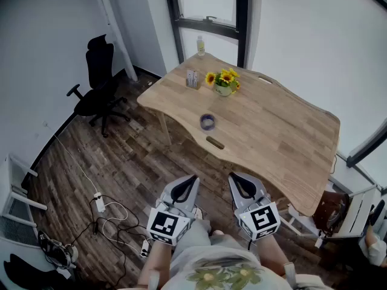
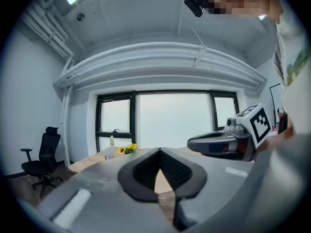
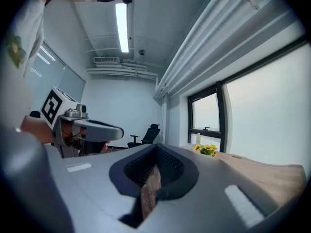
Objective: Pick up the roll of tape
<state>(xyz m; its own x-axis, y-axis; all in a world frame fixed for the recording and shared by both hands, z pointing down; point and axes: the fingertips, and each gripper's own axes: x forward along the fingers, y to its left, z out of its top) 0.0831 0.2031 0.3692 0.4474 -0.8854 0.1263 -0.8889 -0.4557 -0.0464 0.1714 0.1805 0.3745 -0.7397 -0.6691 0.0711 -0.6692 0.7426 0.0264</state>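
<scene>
The roll of tape [image 1: 207, 122], a small purple ring, lies flat on the wooden table [image 1: 284, 138] near its front edge. Both grippers hang close to the person's body, well short of the table and pointing toward it. My left gripper [image 1: 189, 181] is shut with nothing in it, its tips meeting in the left gripper view [image 2: 159, 151]. My right gripper [image 1: 237, 179] is also shut and empty [image 3: 156, 147]. Each gripper shows beside the other: the right gripper [image 2: 224, 142] and the left gripper [image 3: 85, 128]. Neither gripper view shows the tape.
On the table stand a pot of sunflowers [image 1: 224, 83], a small holder [image 1: 192, 78], a bottle [image 1: 200, 46] by the window and a dark flat object [image 1: 214, 142] at the front edge. A black office chair [image 1: 100, 83] stands left; cables [image 1: 106, 219] lie on the floor.
</scene>
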